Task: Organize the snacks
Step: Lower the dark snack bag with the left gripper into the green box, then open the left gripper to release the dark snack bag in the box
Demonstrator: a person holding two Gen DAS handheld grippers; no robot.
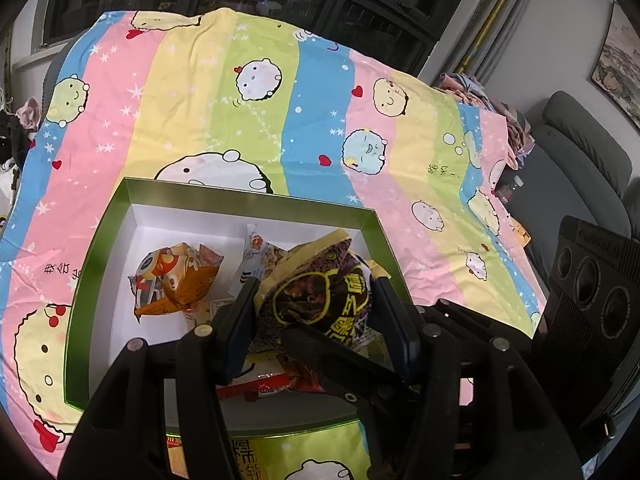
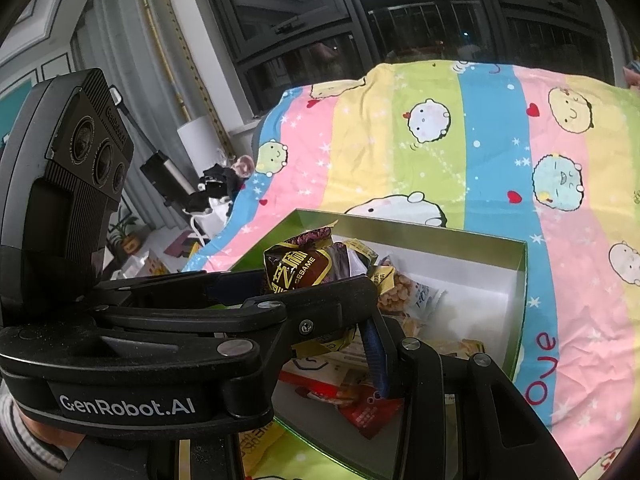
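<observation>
Striped cartoon bedsheet (image 1: pixel 224 92) covers the whole work surface; it's just backdrop, with the green-walled box (image 1: pixel 100 248) sitting flat on it as the collection point for the snacks

Box is open-topped with a white floor, near side toward the grippers, so drops come straight down from above

Already lying inside: an orange packet (image 1: pixel 176 280) left of centre, a clear peanut pack (image 2: pixel 404 288) toward the back, red wrappers (image 2: pixel 368 412) at the near end; they're loose and overlapping, not lined up

Left gripper (image 1: pixel 316 308) is clamped on the dark sesame snack bag (image 1: pixel 320 292), fingers pinching it from both sides around its middle. Bag hangs above the box interior, over the near half, clear of the floor as far as I can judge

Bag's long axis runs roughly away from the left wrist camera, crimped yellow top edge pointing toward the box's far wall and tilted up; printed face is toward the camera

Right gripper (image 2: pixel 376 344): only one finger shows, the left tool crosses in front, so its state is unreadable

Judgement: bag is mid-placement, release into the box comes next
</observation>
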